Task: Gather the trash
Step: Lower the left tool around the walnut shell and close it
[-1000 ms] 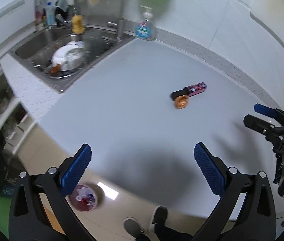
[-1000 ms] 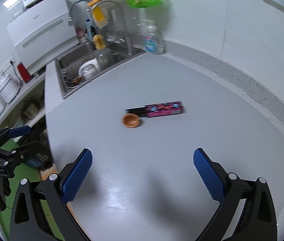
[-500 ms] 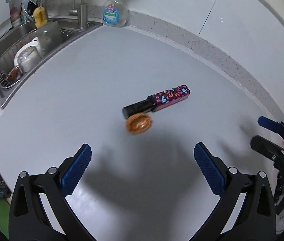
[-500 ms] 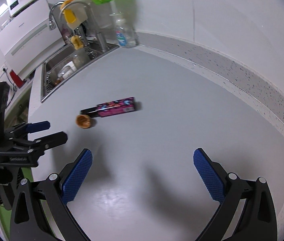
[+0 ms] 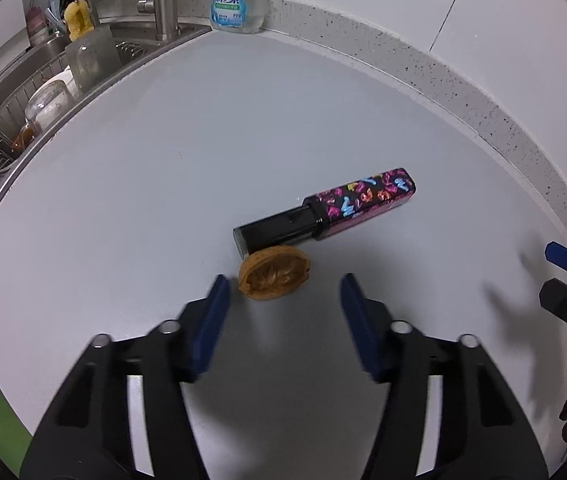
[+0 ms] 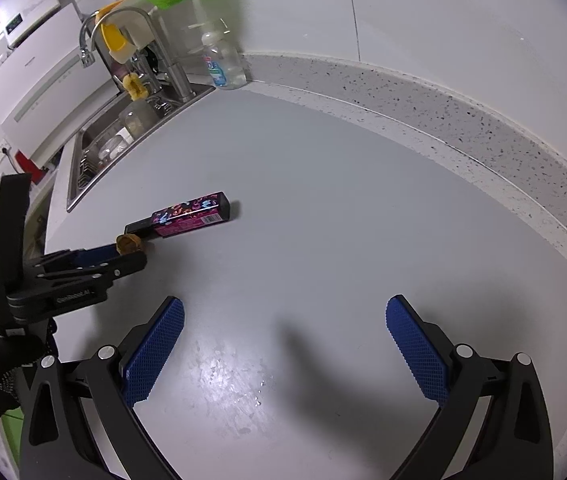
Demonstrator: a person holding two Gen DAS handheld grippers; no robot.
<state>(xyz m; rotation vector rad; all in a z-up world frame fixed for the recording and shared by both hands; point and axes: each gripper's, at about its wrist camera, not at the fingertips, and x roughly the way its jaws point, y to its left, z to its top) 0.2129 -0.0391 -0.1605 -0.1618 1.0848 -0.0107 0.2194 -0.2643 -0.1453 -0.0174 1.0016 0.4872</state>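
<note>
Left gripper closing toward a walnut half-shell, nothing gripped yet

On the grey countertop [image 5: 243,152] the walnut half-shell [image 5: 274,277] lies hollow side up, touching the black end of a patterned slim box [image 5: 325,214]. The left gripper [image 5: 282,294] points down at the shell and its jaws are closing; the shell sits just ahead of the blurred blue pads [image 5: 213,312], more in front of the tips than between them, and no pad touches it. The right gripper [image 6: 285,328] hovers over bare counter, well apart from both things, its fingers spread wide and empty. I judge that the jaws may close short of the shell and only push it against the box. The shell is round and hard, so it may slip out or tip. The box may also be nudged along.
</note>
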